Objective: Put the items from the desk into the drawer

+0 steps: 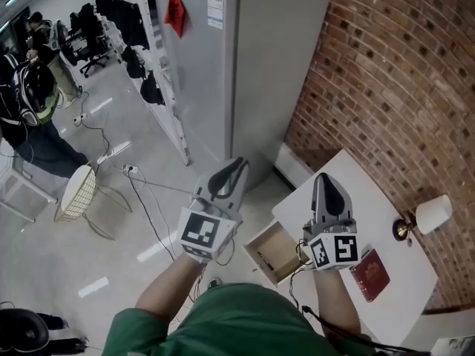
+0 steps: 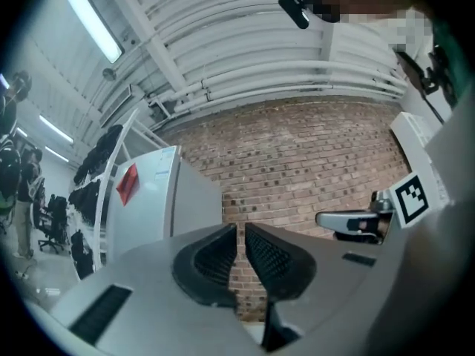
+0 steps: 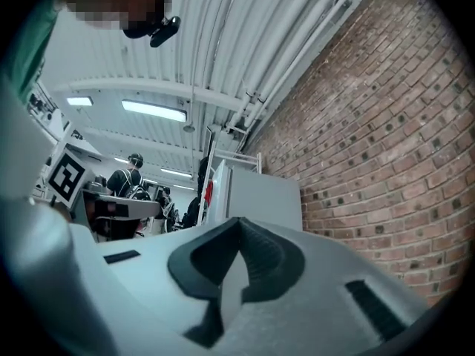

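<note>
brick fills what both my claws look at, since i hold them high and near level, well above the work. my left claw (image 2: 240, 232) is all but closed, only a thin slit between its pads, with nothing in it. my right claw (image 3: 239, 225) is pressed fully together and is empty too. below and just right of the right claw, a red booklet (image 1: 369, 274) lies on the white desk (image 1: 349, 176), and a small lamp (image 1: 433, 215) stands further right. the drawer (image 1: 256, 237) hangs open between and beneath my claws; i can't make out what it holds. i judge the task unfinished: the booklet at least is not yet put away, and the drawer is not shut.
</note>
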Motion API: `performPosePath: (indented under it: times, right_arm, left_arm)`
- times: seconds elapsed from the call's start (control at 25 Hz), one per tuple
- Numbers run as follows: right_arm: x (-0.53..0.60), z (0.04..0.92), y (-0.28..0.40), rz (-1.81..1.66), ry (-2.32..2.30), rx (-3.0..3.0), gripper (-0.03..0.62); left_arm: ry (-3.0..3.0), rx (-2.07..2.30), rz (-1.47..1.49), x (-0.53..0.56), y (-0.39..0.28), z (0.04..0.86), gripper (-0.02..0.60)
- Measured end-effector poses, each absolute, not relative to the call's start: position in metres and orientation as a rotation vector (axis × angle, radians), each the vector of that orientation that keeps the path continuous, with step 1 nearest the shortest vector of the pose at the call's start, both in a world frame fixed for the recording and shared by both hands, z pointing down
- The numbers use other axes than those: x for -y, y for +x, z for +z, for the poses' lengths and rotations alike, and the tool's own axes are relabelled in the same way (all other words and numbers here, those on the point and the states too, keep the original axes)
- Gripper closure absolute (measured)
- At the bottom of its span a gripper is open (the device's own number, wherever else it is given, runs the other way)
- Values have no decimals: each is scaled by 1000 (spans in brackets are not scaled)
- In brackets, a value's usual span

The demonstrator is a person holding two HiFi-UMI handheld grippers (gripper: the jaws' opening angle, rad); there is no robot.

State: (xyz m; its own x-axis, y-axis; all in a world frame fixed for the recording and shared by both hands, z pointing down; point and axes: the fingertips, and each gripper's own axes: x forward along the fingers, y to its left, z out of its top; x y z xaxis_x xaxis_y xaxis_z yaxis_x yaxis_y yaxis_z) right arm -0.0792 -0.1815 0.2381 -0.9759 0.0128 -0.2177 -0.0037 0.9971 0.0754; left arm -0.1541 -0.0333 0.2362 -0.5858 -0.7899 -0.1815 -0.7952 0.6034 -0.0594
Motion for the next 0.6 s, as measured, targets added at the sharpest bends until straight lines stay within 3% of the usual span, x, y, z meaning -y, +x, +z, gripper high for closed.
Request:
performPosePath:
  times: [0.24, 0.6]
  right_arm:
    - [174, 207, -73, 179, 31, -2856, 589]
    - [170, 221, -81, 140, 70, -2891, 589]
  left_arm:
    - [-1320, -2515, 52, 34, -127, 185, 558]
    - [-1339, -2545, 25, 38, -134, 198, 571]
